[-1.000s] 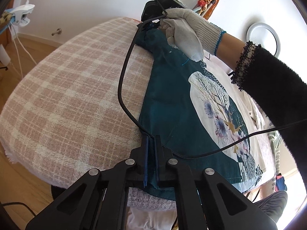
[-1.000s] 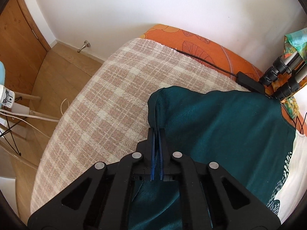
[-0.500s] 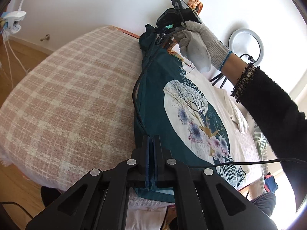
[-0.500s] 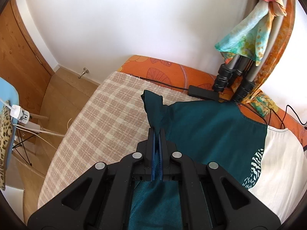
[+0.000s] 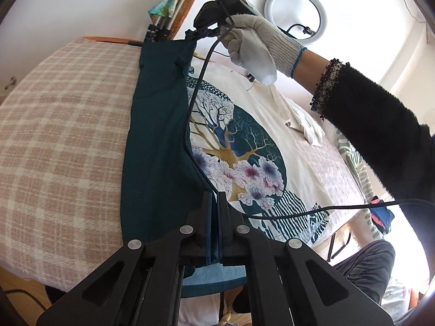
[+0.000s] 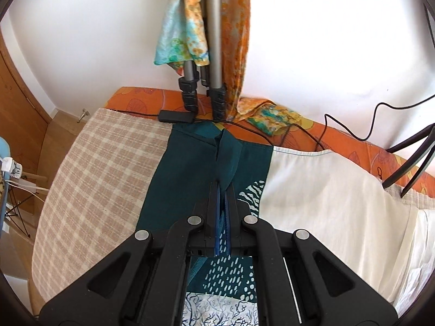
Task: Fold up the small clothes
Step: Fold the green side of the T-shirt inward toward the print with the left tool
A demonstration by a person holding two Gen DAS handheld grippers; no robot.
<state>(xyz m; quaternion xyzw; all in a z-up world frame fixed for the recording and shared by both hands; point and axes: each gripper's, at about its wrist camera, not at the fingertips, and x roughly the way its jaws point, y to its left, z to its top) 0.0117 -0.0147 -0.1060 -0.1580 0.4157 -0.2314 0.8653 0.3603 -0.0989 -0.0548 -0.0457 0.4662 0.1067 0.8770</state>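
teal edge of shirt (image 5: 160,135) carried further over print | left gripper (image 5: 214,194), right gripper (image 6: 223,187) clamped shut on it | side fold halfway

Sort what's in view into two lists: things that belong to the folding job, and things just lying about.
Belongs to the job:
teal shirt
left gripper, shut on its edge
right gripper, shut on its edge
checked blanket underneath

Lying about:
tripod
scarf
ring light
white cloth
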